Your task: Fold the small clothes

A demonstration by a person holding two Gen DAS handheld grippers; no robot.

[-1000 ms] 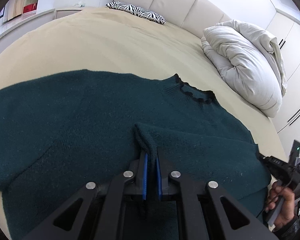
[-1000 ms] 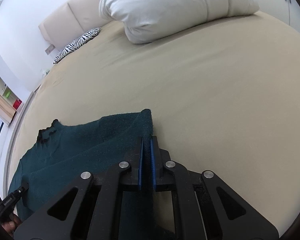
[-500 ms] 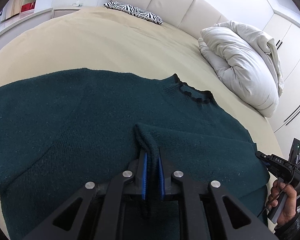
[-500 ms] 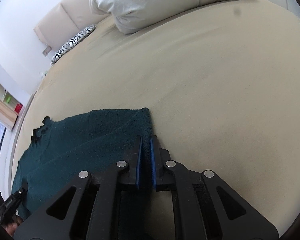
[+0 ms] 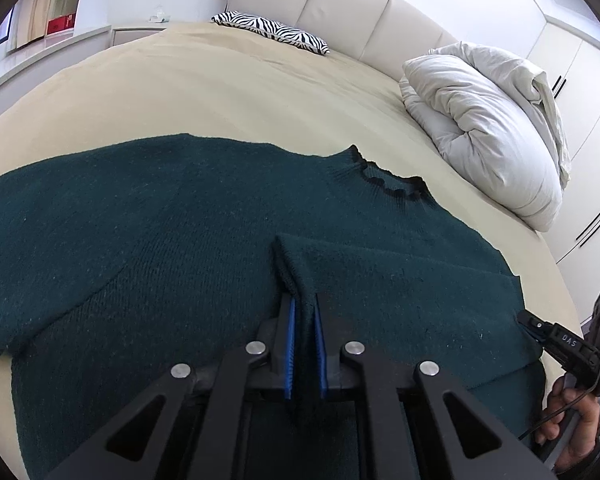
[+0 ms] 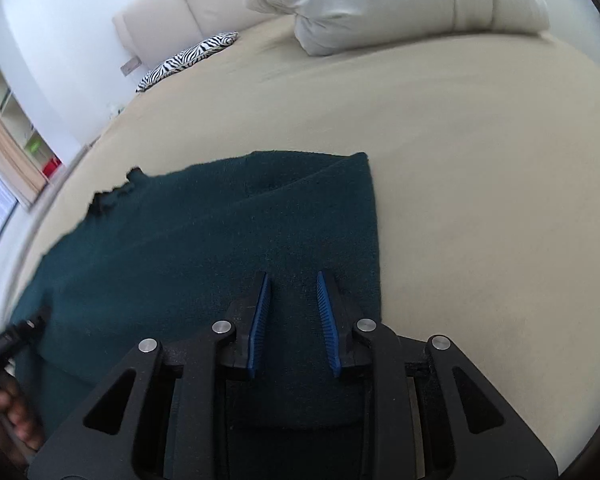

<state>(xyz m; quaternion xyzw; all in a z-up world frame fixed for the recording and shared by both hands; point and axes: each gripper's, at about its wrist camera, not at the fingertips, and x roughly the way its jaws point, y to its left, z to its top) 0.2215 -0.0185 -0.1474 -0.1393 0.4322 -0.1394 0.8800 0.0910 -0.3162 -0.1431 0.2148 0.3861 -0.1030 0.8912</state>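
Observation:
A dark green knit sweater [image 5: 148,220] lies flat on the beige bed [image 5: 204,92], its neck opening [image 5: 392,184] toward the white duvet. One sleeve [image 5: 400,276] is folded across its front. My left gripper [image 5: 304,308] is shut on the cuff end of that sleeve, a ridge of knit pinched between the blue pads. In the right wrist view the sweater [image 6: 204,240] fills the lower left, and my right gripper [image 6: 292,280] hangs over its folded edge with jaws opening. The cloth lies under the pads, not pressed by them. That right gripper [image 5: 560,340] also shows at the left view's right edge.
A bunched white duvet [image 5: 488,128] sits at the bed's far right and a zebra-print pillow [image 5: 272,32] lies by the padded headboard [image 5: 340,4]. Bare beige sheet [image 6: 480,184] stretches right of the sweater. A person's hand [image 5: 572,428] holds the right gripper's handle.
My right gripper has let go of the sweater's edge and its jaws have parted; the fold now lies flat. It also shifted sideways. My left gripper stays clamped on the sleeve.

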